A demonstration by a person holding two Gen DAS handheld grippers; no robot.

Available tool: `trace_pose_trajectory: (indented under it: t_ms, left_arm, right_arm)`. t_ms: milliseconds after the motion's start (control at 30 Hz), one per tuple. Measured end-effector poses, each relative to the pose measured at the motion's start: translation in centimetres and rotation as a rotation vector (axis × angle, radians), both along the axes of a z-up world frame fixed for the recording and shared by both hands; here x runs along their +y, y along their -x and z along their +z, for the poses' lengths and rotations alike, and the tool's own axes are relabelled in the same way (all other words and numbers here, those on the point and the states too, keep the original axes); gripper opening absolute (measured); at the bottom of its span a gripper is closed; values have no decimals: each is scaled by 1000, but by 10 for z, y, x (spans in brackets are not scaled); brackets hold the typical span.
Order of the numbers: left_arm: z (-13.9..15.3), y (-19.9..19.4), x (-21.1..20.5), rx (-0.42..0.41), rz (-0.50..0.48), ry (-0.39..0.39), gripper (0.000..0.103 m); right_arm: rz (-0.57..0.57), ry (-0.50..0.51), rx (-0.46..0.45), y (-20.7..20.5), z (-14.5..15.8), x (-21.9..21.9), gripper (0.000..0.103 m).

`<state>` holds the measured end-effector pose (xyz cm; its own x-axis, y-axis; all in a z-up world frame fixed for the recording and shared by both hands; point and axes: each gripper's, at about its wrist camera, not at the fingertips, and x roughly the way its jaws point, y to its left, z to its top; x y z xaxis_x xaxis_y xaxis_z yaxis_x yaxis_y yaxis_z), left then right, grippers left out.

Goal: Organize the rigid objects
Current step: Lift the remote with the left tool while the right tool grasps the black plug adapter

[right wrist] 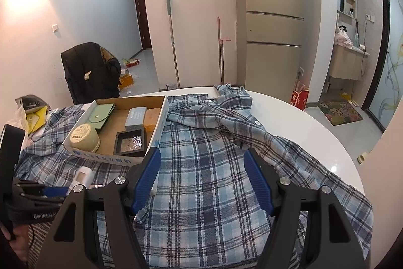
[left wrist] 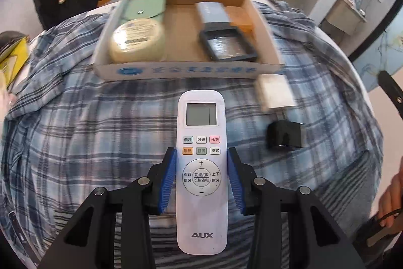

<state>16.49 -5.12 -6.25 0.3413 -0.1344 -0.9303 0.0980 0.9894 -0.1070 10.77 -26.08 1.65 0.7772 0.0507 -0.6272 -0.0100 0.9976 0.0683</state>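
Your left gripper (left wrist: 201, 178) is pinching the white remote (left wrist: 201, 168) by its sides, above the plaid shirt (left wrist: 75, 130). Carry it level into the cardboard box (left wrist: 189, 69) gap (between tub and black tray). Right gripper (right wrist: 202, 180) hangs spread, empty.

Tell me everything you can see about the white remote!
The white remote is a long, rounded bar that looks like smooth plastic. Near its far end is a small grey screen, blank. Below that are six little coloured buttons, then a round control pad, and the letters AUX near the bottom. It points lengthwise toward the cardboard box, above the blue checked shirt. The left gripper grips its sides with blue pads, one on each side.
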Motion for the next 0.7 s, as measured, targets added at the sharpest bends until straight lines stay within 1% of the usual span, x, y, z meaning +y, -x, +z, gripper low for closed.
trace_pose_trajectory:
  t_ms: [100,200,267,300,333,367,400,433,600,700]
  left_arm:
    - [-11,2,18,26,28,-4,42]
    - [-22,2,29,37,49,-21,42]
    - [-28,2,34,42,52,-11,42]
    - [-28,1,36,38,52,-1,42]
    - [-28,0,39,42,58,13,42]
    - [-28,-1,41,42,63,26,42]
    - [-28,-2,42,34,60,27,42]
    - [-29,-4,43,25,54,21,42]
    - [-30,-6,45,12,58,-1,42]
    - [-30,-5,49,17,53,6,42]
  right_arm:
    - [77,-4,82,-5,-15,9,67]
    - [94,5,155,-9,-33,13,67]
    - [118,20,219,-14,-47,15,67]
    - [136,25,264,-18,-55,16,65]
    - [151,30,326,-23,-66,16,55]
    - [151,29,381,-27,-75,13,49]
    - [150,21,415,-31,-81,10,44]
    - [157,12,438,-33,-86,7,44]
    - [138,84,484,-40,-103,1,43]
    - [125,99,472,-40,-103,-7,41]
